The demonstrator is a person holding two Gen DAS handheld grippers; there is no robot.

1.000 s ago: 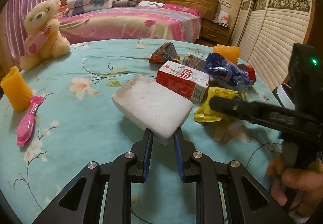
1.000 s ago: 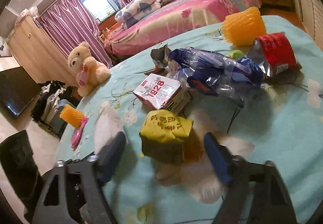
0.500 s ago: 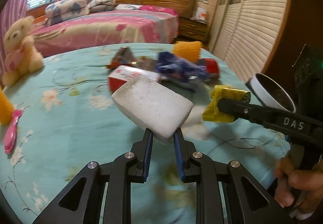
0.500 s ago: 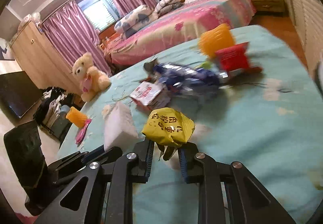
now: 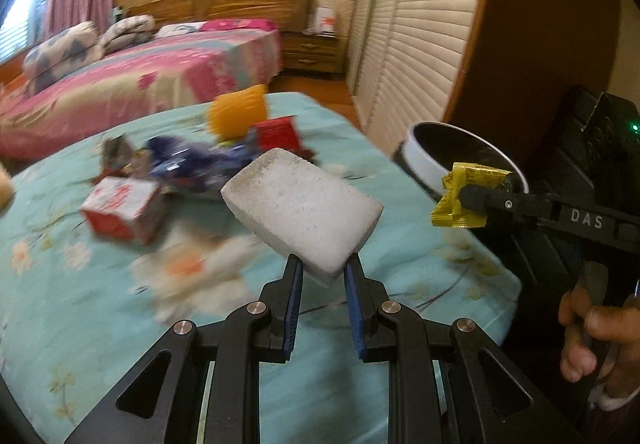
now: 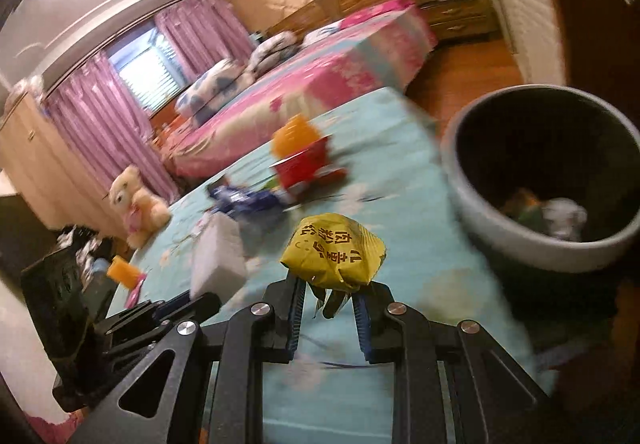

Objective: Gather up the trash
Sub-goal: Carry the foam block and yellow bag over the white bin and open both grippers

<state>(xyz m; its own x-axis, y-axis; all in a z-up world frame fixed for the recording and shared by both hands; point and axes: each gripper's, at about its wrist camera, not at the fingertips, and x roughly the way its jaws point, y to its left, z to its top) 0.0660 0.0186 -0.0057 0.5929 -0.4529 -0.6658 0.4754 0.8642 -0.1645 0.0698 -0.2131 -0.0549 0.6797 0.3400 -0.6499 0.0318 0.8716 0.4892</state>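
My left gripper (image 5: 322, 268) is shut on a corner of a white foam block (image 5: 302, 206), held above the turquoise tablecloth (image 5: 80, 308). My right gripper (image 6: 328, 288) is shut on a crumpled yellow wrapper (image 6: 334, 252) with dark print; the left wrist view shows that wrapper (image 5: 464, 196) at the rim of a round bin (image 5: 424, 160). In the right wrist view the bin (image 6: 472, 200) stands just right of the wrapper, with some trash at its bottom. Left on the table lie a red-and-white carton (image 5: 120, 210), a blue plastic bag (image 5: 188, 160) and a red packet (image 5: 278, 132).
A yellow foam sleeve (image 5: 238, 110) stands behind the trash pile. A teddy bear (image 6: 134, 200), another yellow sleeve (image 6: 120, 270) and a pink item sit at the table's far left. A bed (image 5: 140, 76) and louvred wardrobe doors (image 5: 420, 52) lie beyond. A hand (image 5: 592, 336) holds the right gripper.
The right gripper closed on the yellow wrapper and lifted it off the table toward the bin. The left gripper, still holding the foam block, swung right, bringing the bin into view.
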